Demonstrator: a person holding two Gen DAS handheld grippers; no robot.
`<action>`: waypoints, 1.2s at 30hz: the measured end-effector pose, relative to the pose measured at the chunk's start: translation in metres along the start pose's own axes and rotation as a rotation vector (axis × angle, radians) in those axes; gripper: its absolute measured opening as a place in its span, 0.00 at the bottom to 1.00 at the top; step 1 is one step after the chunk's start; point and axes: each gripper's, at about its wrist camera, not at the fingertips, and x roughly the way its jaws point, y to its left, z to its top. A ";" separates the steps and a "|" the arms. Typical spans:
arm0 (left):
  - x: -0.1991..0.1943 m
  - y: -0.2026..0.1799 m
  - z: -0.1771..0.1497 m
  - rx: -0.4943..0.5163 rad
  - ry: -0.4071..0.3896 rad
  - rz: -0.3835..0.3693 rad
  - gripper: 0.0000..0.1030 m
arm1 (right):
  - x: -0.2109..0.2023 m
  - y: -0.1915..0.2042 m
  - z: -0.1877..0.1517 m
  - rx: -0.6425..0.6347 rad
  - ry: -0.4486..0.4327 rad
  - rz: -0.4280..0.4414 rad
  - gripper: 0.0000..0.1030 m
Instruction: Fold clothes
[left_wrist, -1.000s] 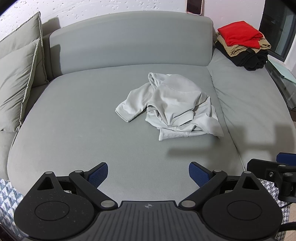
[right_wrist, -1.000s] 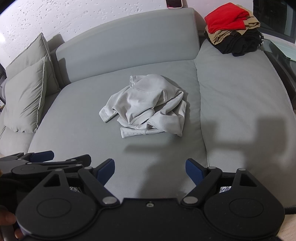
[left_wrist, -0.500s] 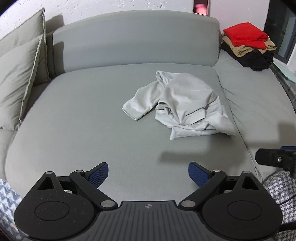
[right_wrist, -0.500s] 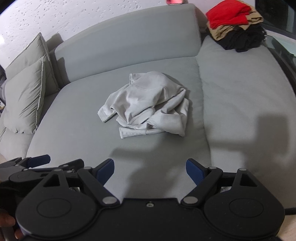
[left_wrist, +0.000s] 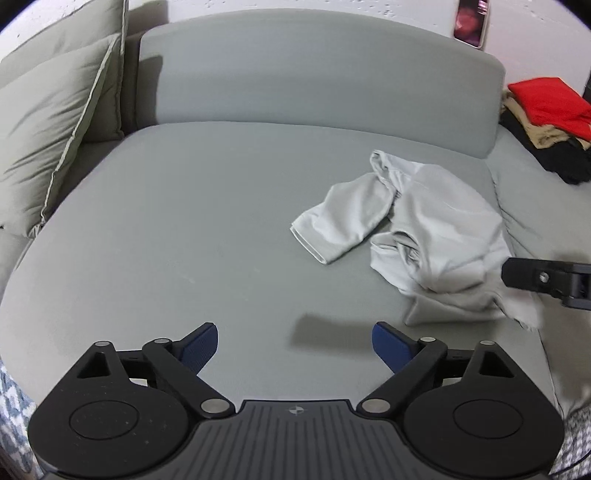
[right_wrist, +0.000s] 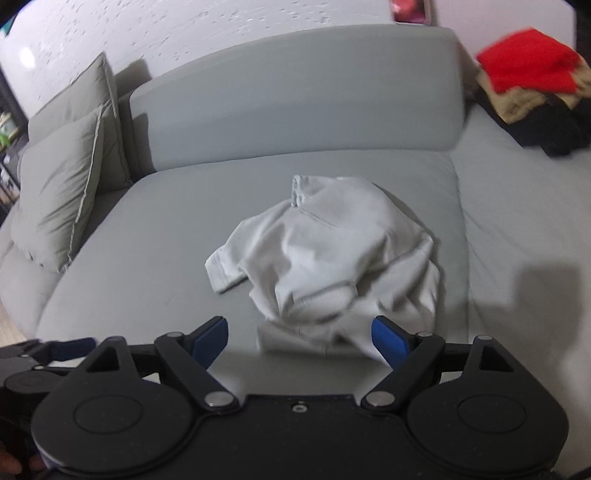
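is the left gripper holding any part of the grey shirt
No, the left gripper is open over bare sofa cushion, with the crumpled grey shirt lying off to its right, untouched.

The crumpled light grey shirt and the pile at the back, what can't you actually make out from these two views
- Shirt: right wrist view is motion-blurred; its near hem sits behind the right gripper, whose jaws stand open.
- Shirt's right edge: left wrist view, partly covered by the right gripper's finger.
- Clothes pile: cut off by the frame edge in the left wrist view, blurred in the right.
- Phone: screen too small to read.
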 end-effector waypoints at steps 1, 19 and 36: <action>0.005 0.002 0.002 -0.010 0.005 -0.004 0.88 | 0.006 0.002 0.004 -0.016 -0.004 -0.002 0.82; 0.014 -0.001 -0.007 -0.007 0.029 -0.066 0.81 | 0.082 0.018 0.036 -0.143 -0.066 -0.142 0.02; -0.001 -0.064 -0.015 0.121 -0.024 -0.203 0.76 | -0.090 -0.217 -0.042 0.544 -0.196 -0.275 0.26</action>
